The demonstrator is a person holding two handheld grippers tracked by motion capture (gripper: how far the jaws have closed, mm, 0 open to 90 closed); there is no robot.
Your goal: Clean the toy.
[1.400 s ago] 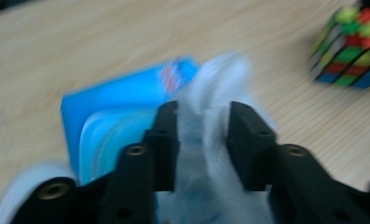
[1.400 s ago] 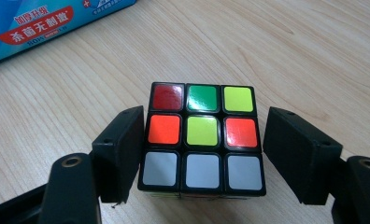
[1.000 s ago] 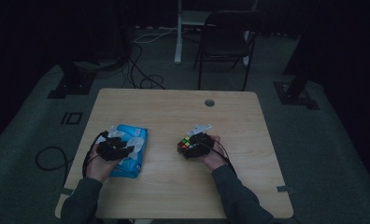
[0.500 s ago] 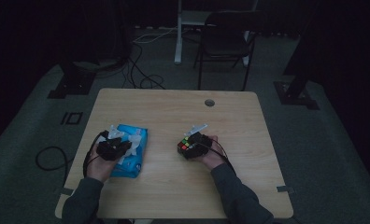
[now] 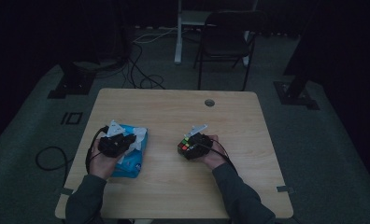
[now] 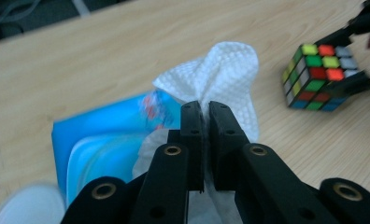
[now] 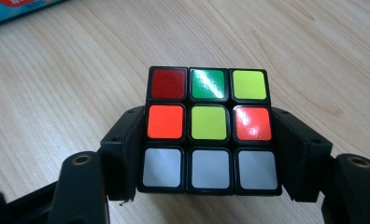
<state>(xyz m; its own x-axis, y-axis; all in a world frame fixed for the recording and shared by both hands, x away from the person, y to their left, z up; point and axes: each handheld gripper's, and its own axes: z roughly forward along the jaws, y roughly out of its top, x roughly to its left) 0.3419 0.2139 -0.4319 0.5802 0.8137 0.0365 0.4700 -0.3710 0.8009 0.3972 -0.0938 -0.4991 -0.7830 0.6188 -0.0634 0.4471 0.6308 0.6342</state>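
At a wooden table point(image 5: 174, 112) in a dim room, I hold a pair of tongs in each hand. From the high view, my left tongs point(image 5: 127, 139) sit over a blue pack of wipes point(image 5: 135, 158) at about 9 o'clock on the tabletop, and my right tongs point(image 5: 185, 148) hold a puzzle cube point(image 5: 185, 145) near the centre, toward 4 o'clock. That view is too dark and small to show how the jaws stand.

The left gripper view settles it for my left tongs point(image 6: 203, 109): the two black jaws are pressed together on a white dimpled wipe point(image 6: 220, 77), which fans out above the tips. Behind it lies the blue pack point(image 6: 99, 140), its oval opening under the wipe; a blurred white round shape at 8 o'clock may be its lid. At 2 o'clock in this view the cube point(image 6: 321, 77) rests on the wood with black jaw parts against two of its sides.

The right gripper view shows my right tongs point(image 7: 209, 156) clamped on the cube point(image 7: 209, 128), one jaw flat on each side. The upper face reads red, green, yellow; orange, yellow, orange; three white. A corner of the blue pack point(image 7: 19, 9) shows at 11 o'clock.

Beyond the table stand a dark chair point(image 5: 227, 42) and floor cables point(image 5: 136, 70).
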